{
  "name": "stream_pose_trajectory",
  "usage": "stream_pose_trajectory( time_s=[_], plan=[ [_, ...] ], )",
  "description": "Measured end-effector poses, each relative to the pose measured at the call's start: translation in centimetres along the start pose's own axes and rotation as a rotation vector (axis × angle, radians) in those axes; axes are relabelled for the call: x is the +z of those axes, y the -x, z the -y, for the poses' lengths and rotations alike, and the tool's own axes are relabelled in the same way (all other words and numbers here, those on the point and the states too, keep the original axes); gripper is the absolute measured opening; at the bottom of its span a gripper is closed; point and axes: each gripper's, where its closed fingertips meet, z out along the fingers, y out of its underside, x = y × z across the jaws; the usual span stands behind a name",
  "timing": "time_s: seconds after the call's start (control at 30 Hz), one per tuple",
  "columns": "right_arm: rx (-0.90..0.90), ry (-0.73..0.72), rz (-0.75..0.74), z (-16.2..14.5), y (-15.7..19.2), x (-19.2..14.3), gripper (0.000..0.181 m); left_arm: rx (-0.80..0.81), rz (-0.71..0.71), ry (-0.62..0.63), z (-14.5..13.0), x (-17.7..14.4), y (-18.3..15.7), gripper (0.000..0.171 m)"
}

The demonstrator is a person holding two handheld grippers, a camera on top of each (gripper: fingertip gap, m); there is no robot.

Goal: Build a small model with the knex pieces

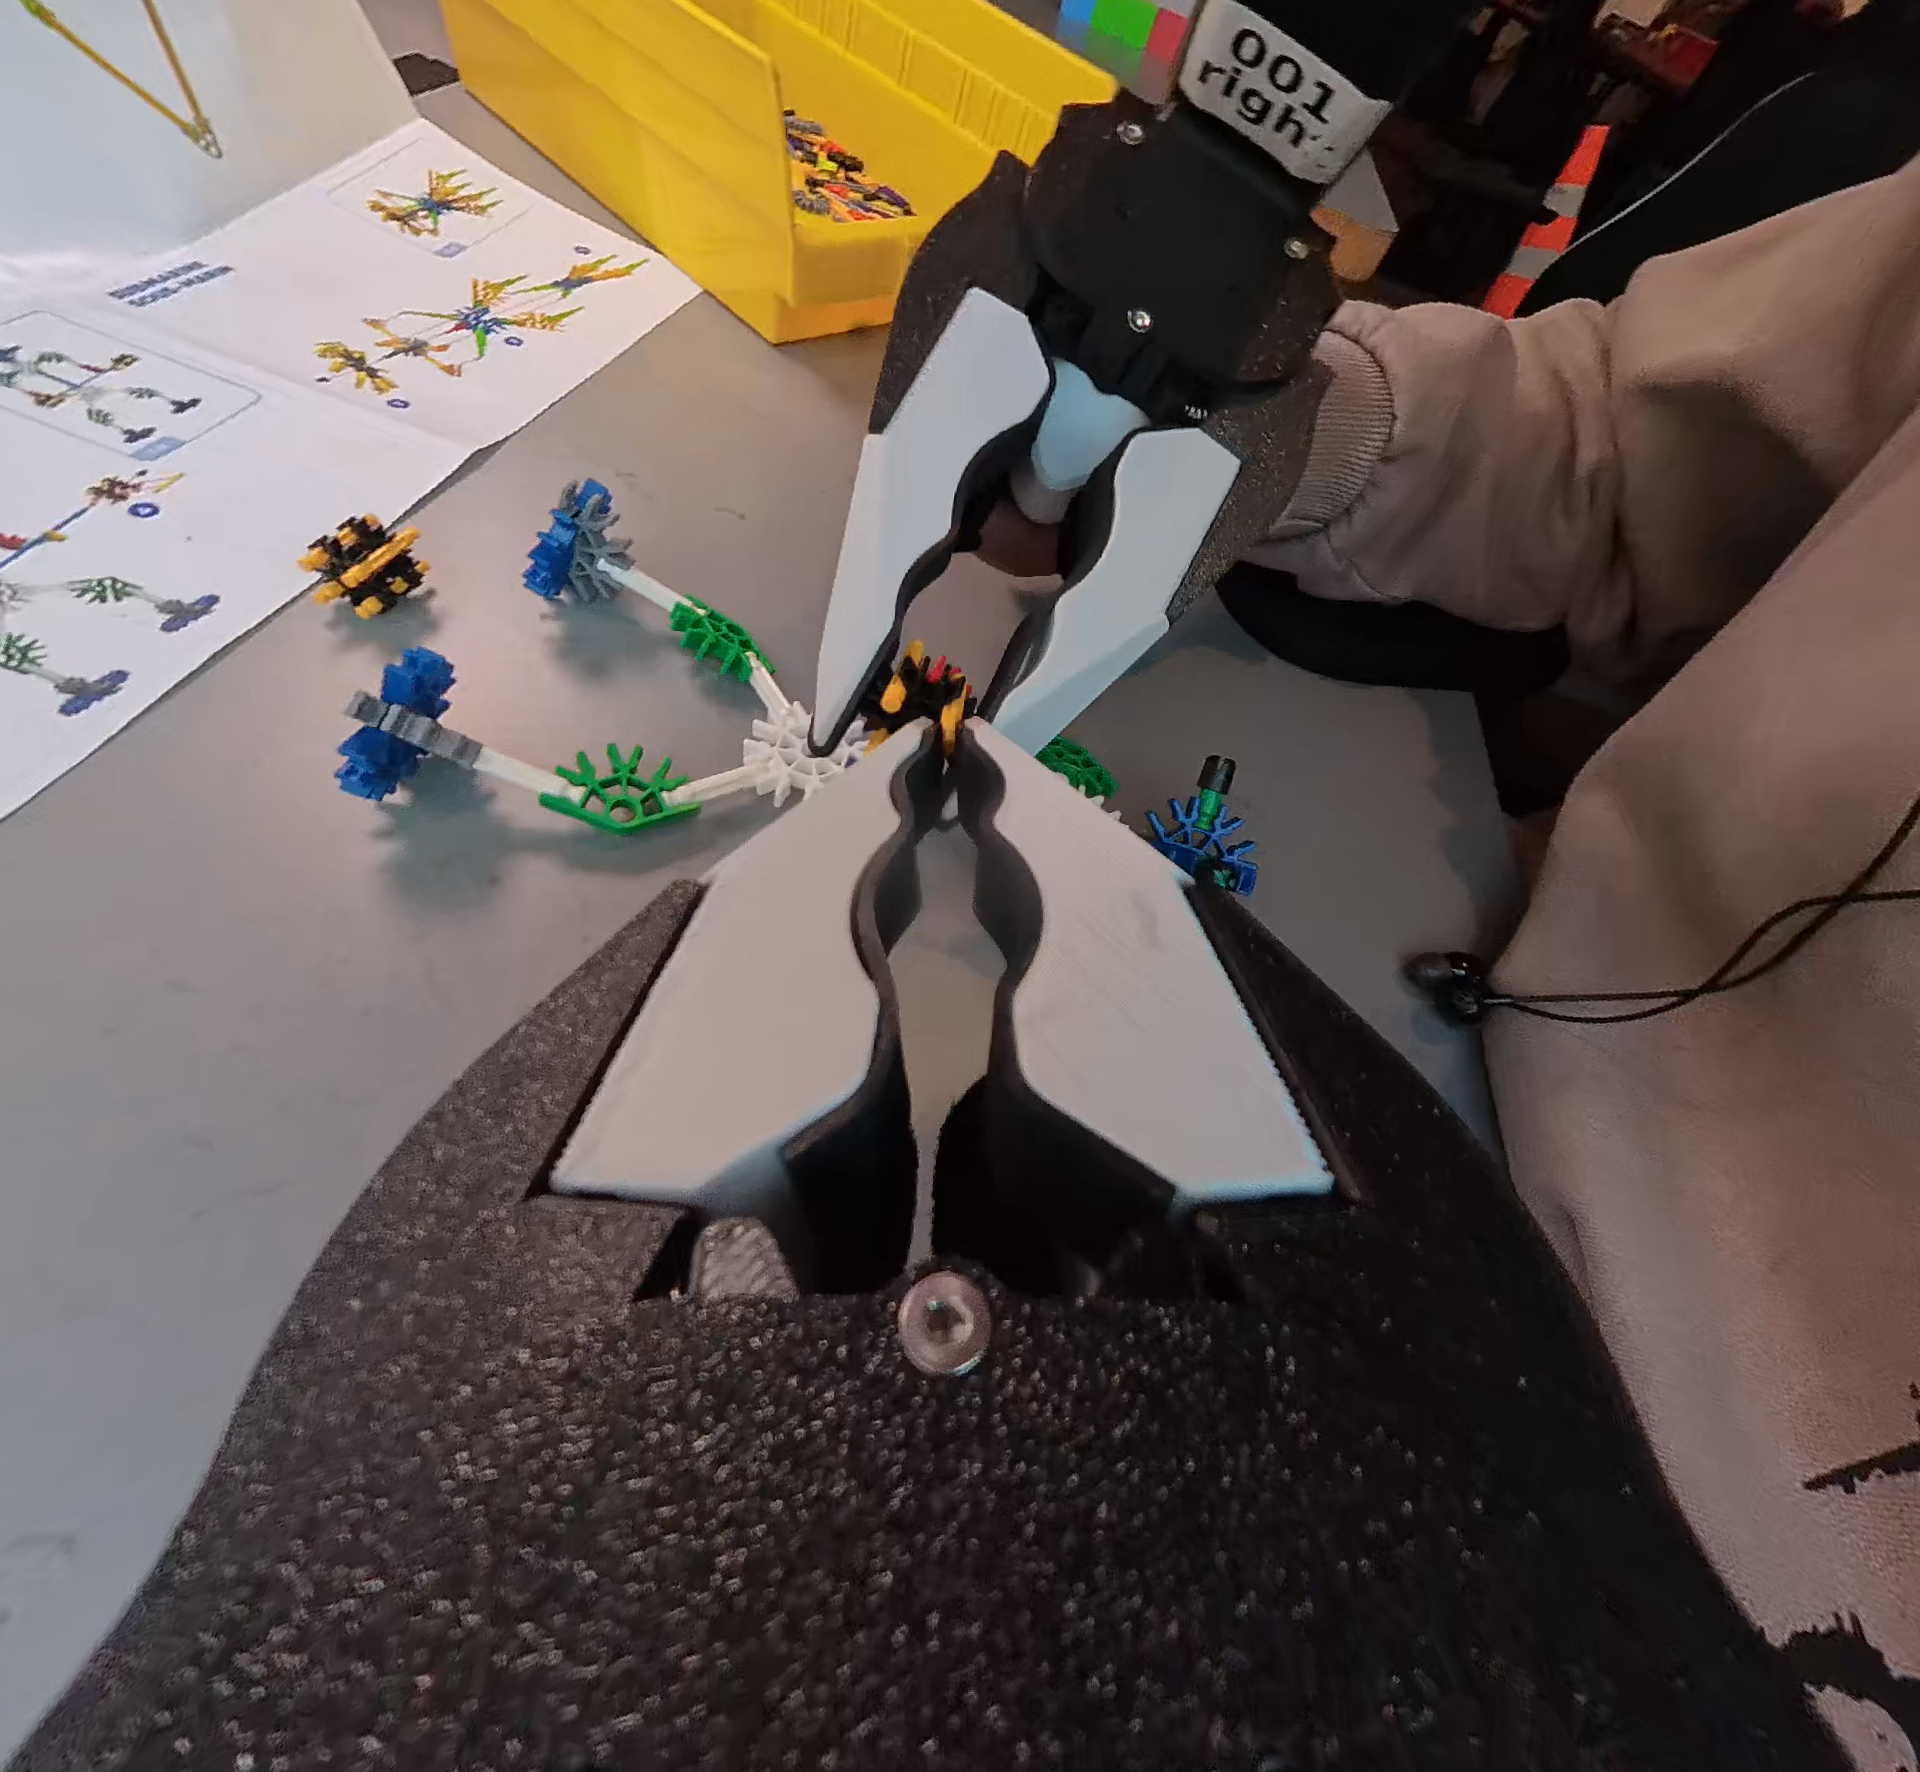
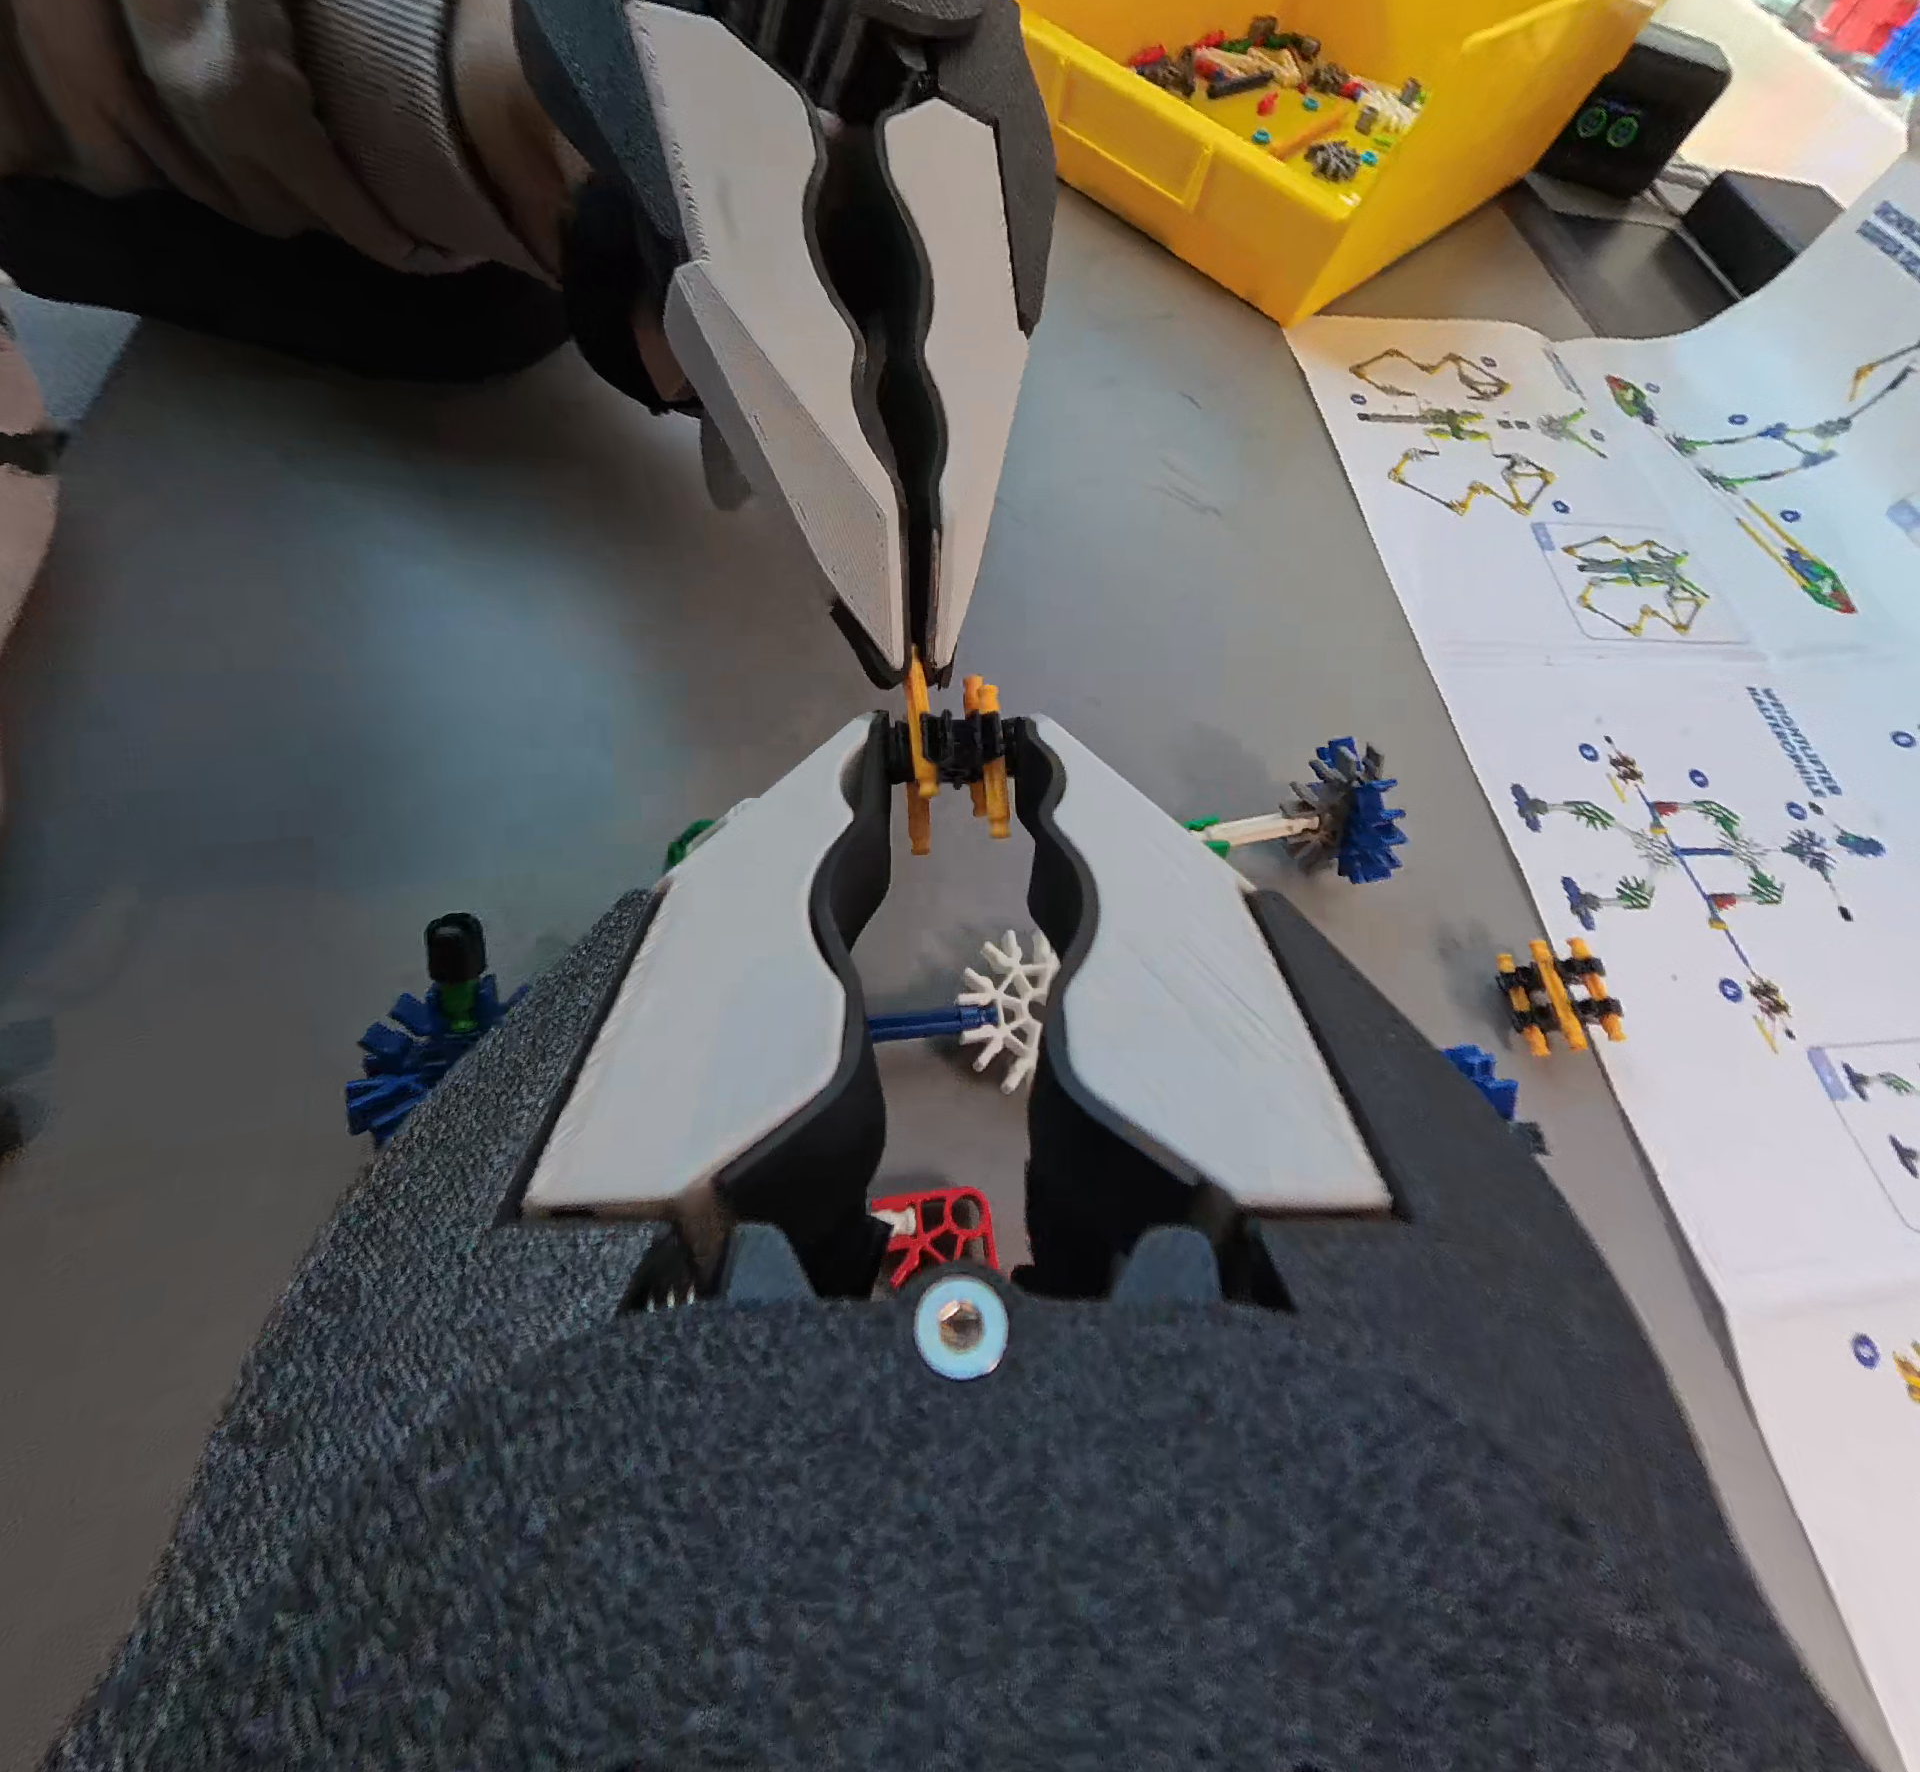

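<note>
Right tool [image 2: 956, 746] clamping black-and-yellow cluster [image 2: 951, 756]; left tool [image 2: 920, 668], steeply tilted, pinching its yellow piece.

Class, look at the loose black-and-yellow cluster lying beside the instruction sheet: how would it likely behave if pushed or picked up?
The black-and-yellow cluster looks like thin snapped-together plastic, so probably light. Its protruding yellow ends suggest it would tumble or skid rather than roll smoothly on the grey table. Squeezed hard, its clipped pieces might pop apart.

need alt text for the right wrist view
Two hand-held tools meet over a grey table: the right tool grips a small black and orange toy piece, and the left tool pinches its orange tip. A yellow bin sits behind.
</note>
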Motion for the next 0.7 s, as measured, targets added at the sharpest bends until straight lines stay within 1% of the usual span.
stream_pose_trajectory(
  time_s=[0.07,0.2,0.4,0.5,0.53,0.57,0.63,0.7],
  plan=[
    [-0.033,0.07,-0.061,-0.6,-0.5,0.7,0.022,-0.019,0.033,0.017,-0.4,0.2,0.5,0.001],
    [-0.025,0.142,-0.133,-1.3,-1.3,1.5,0.022,-0.035,0.095,0.037,-0.9,0.3,1.6,0.001],
    [0.047,0.207,-0.132,-2.6,-1.3,2.3,0.021,0.019,0.163,0.101,-2.0,0.8,2.1,0.001],
    [0.057,0.204,-0.097,-2.8,-0.7,2.3,0.022,0.035,0.146,0.12,-2.4,1.0,1.8,0.001],
    [0.011,0.168,-0.077,-2.3,-0.4,2.1,0.022,0.024,0.116,0.11,-2.2,0.8,1.6,0.002],
    [-0.012,0.112,-0.074,-1.5,-0.6,1.7,0.022,0.005,0.086,0.065,-1.5,0.5,1.3,0.002],
    [0.015,-0.001,-0.073,0.2,-1.2,0.5,0.022,0.004,0.052,-0.049,0.3,-0.8,1.1,0.004],
    [0.016,-0.067,-0.086,0.7,-1.9,-0.6,0.023,0.012,0.065,-0.154,1.9,-2.5,1.7,0.023]
  ],
)
